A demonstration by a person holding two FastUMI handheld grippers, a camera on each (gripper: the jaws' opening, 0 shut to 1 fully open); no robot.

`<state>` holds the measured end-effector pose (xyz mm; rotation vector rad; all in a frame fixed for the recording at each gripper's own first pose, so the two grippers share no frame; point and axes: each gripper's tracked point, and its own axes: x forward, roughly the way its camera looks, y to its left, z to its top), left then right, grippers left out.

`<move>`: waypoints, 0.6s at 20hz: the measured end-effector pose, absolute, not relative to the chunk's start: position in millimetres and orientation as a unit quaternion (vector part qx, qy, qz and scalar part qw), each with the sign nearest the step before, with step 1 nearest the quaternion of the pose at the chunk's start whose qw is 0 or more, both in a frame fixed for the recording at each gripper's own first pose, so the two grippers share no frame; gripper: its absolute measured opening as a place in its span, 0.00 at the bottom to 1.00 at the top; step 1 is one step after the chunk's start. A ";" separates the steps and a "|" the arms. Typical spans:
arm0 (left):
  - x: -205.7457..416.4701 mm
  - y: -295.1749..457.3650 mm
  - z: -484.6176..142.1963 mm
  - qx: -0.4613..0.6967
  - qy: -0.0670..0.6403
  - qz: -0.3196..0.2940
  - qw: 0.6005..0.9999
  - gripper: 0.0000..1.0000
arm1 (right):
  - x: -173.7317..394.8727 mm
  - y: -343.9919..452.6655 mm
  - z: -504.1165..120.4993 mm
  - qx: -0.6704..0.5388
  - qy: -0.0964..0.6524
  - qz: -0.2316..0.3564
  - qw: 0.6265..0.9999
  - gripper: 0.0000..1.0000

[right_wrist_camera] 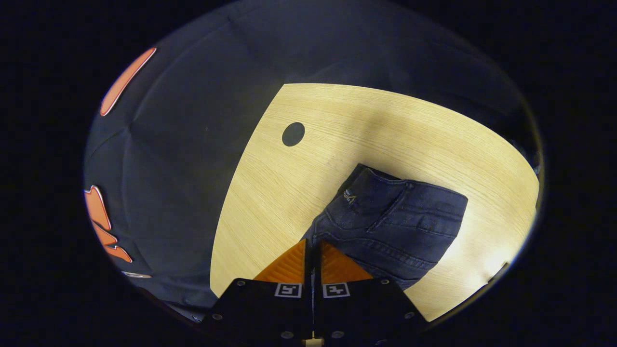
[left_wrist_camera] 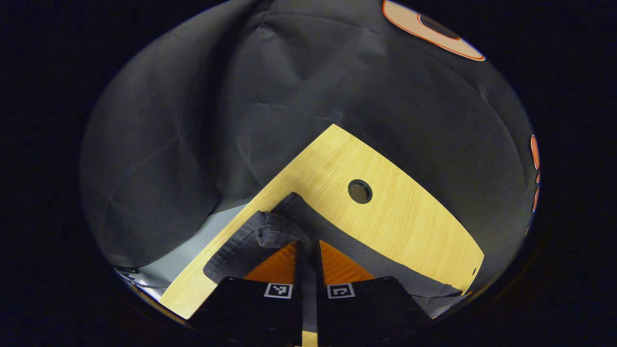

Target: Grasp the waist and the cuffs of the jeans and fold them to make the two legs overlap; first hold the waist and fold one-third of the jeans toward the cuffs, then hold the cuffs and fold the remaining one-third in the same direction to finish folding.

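Where the booth's black cloth wall (left_wrist_camera: 299,96) hangs in soft creases behind, a pale wooden table (left_wrist_camera: 400,217) juts forward at an angle, a round dark hole (left_wrist_camera: 360,191) cut through its top. In the right gripper view the same table (right_wrist_camera: 385,125) spreads wide, its hole (right_wrist_camera: 293,134) near the left edge.

Dark jeans (right_wrist_camera: 390,217) lie on the table, waist end with pocket and seams showing in the right gripper view, just ahead of the fingers. In the left gripper view, jeans fabric (left_wrist_camera: 270,236) bunches into a thick fold at the fingertips, the rest trailing flat to the right.

Left gripper (left_wrist_camera: 308,248): fingers drawn near together, narrow gap, pinching the bunched denim edge. Right gripper (right_wrist_camera: 312,246): fingers pressed close, denim edge caught between the tips.
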<state>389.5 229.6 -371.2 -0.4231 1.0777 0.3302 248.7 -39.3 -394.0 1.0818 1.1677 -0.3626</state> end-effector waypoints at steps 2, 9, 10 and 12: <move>392.6 237.5 -372.6 -0.179 0.506 0.172 0.826 0.23 | 255.2 -41.0 -389.9 0.491 0.510 -0.155 0.689 0.10; 394.9 248.4 -343.5 -0.113 0.483 0.167 0.852 0.85 | 240.8 -81.1 -386.0 0.441 0.497 -0.156 0.731 0.74; 396.5 245.4 -344.0 -0.110 0.479 0.160 0.856 0.85 | 231.5 -88.3 -390.4 0.422 0.504 -0.164 0.736 0.77; 396.6 238.8 -346.4 -0.105 0.473 0.146 0.862 0.93 | 217.5 -100.5 -398.4 0.386 0.521 -0.178 0.740 0.91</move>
